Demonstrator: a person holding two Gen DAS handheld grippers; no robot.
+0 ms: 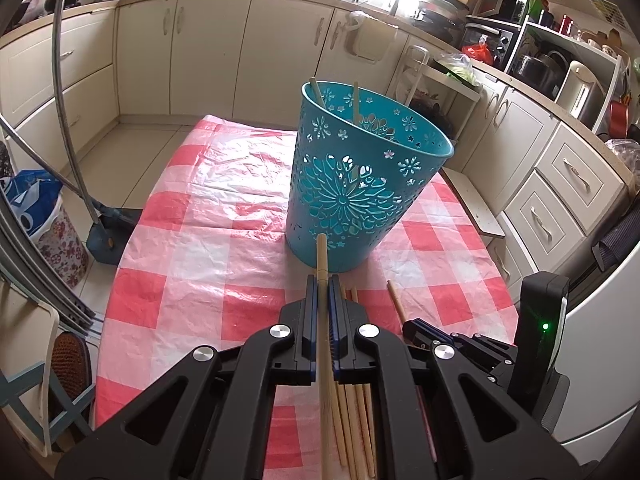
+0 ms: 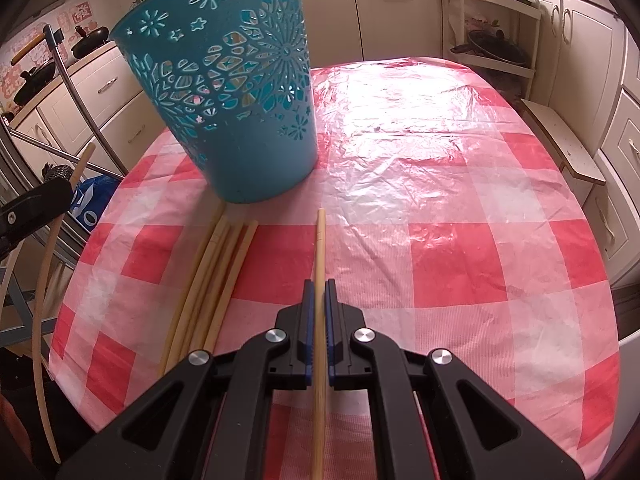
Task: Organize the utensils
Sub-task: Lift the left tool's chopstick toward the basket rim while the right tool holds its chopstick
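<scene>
We are mid-transfer. The left gripper [image 1: 323,286] and right gripper [image 2: 319,292] jaws each clamp one chopstick [image 1: 322,256] near the basket [image 1: 360,184]; next, tip each into it.

The bin [image 2: 236,92] stands on the bench [image 2: 440,200]; loose sticks [image 2: 216,272] lie before it, two sticks [image 1: 354,100] inside.

the right gripper [image 2: 319,284] has its jaws closed on a single chopstick [image 2: 320,240] that points across the checked tablecloth [image 2: 460,220]; a loose bundle of chopsticks [image 2: 216,272] lies just left of it; the teal basket [image 2: 240,92] stands near the tabletop's far left edge; the left gripper [image 2: 32,208] at the left edge holds another chopstick [image 2: 44,280]
</scene>
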